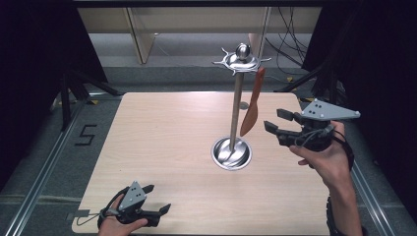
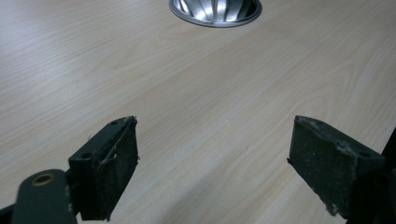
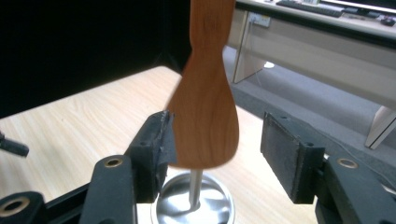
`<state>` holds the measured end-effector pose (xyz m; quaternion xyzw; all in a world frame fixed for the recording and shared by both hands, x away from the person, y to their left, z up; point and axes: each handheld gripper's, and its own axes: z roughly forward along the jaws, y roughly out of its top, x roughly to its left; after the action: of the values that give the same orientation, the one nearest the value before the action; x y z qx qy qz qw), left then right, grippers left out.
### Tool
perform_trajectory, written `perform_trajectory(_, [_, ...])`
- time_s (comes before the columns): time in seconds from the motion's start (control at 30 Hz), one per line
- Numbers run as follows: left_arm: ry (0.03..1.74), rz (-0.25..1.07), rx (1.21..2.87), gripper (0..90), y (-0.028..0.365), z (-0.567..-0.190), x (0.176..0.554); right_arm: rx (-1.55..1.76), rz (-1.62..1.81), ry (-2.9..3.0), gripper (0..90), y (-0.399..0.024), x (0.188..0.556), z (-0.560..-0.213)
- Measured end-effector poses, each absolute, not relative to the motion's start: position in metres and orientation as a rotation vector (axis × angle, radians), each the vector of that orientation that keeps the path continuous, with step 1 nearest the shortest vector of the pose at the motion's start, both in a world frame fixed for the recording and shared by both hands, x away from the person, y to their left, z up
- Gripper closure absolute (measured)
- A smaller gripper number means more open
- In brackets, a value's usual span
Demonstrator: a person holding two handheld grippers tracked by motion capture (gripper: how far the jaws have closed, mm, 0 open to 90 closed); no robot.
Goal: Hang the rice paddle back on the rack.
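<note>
A wooden spatula [image 1: 252, 105] hangs by its handle from a hook on the metal utensil stand [image 1: 236, 105], blade down beside the pole. My right gripper [image 1: 274, 119] is held in the air just right of the blade, open. In the right gripper view the blade [image 3: 205, 116] hangs between the jaws, close against the left pad [image 3: 156, 140] and clear of the right one, above the stand's round base [image 3: 194, 200]. My left gripper [image 1: 158, 197] rests low at the table's near left corner, open, with nothing between its pads [image 2: 112, 163].
The stand's shiny base [image 1: 231, 153] sits right of the middle of the wooden table [image 1: 162, 137]; its edge shows as a base [image 2: 215, 9] ahead of the left gripper. Dark curtains flank the table, with desks and cables beyond its far edge.
</note>
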<state>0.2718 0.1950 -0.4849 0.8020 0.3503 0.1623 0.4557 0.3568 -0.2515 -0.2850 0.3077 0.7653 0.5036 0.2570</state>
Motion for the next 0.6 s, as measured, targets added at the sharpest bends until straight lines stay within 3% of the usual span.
perform_trajectory(0.6, [0.856,0.411,1.986,14.9,0.195,-0.483,0.272,0.926,1.362,2.121,40.4,-0.267,0.356,-0.340])
